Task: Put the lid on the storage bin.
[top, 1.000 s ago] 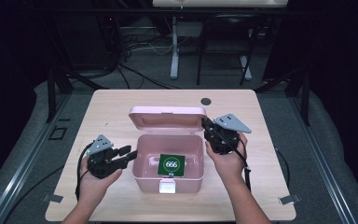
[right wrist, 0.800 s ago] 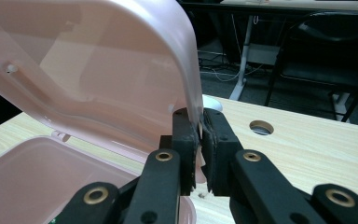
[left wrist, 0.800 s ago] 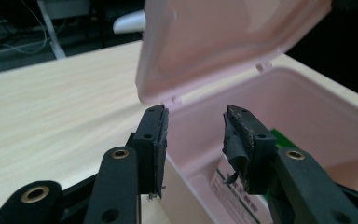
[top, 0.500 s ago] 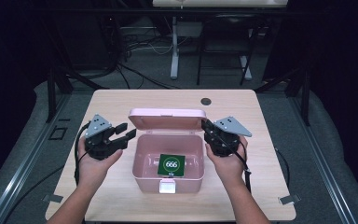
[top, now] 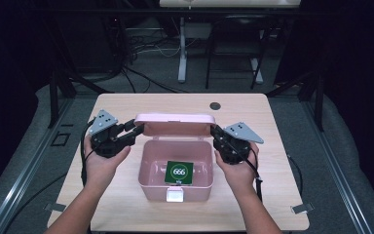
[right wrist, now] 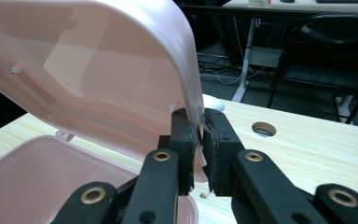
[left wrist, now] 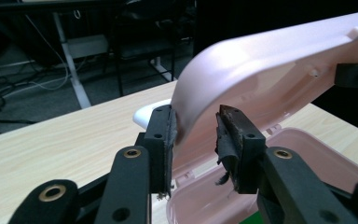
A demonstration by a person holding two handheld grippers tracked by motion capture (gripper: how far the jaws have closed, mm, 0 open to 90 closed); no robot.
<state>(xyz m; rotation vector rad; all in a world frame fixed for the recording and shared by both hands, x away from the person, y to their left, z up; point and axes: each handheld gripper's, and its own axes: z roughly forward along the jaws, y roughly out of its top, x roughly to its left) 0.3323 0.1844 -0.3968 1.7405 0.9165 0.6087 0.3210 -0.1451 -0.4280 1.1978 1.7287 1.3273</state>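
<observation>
A pink plastic box (top: pixel 175 187) stands open at the table's middle, its lid (top: pixel 174 118) raised at the far side. A green card marked 666 (top: pixel 179 172) lies flat on the box floor. My left gripper (top: pixel 137 130) is at the lid's left end. In the left gripper view it (left wrist: pixel 196 135) is open, its jaws apart on either side of the lid's rounded corner (left wrist: pixel 261 79). My right gripper (top: pixel 215 131) is at the lid's right end. In the right gripper view it (right wrist: pixel 200 133) is shut on the lid's thin rim (right wrist: pixel 193 88).
A white latch (top: pixel 175 195) sits on the box's front wall. A round cable hole (top: pixel 215 106) lies in the wooden table (top: pixel 282 195) beyond the lid. Desk legs, cables and a chair (right wrist: pixel 326 56) stand on the floor behind the table.
My left gripper has moved away from the box's left wall, up and forward to the lid's left end. The right gripper has stayed on the lid's right end.
</observation>
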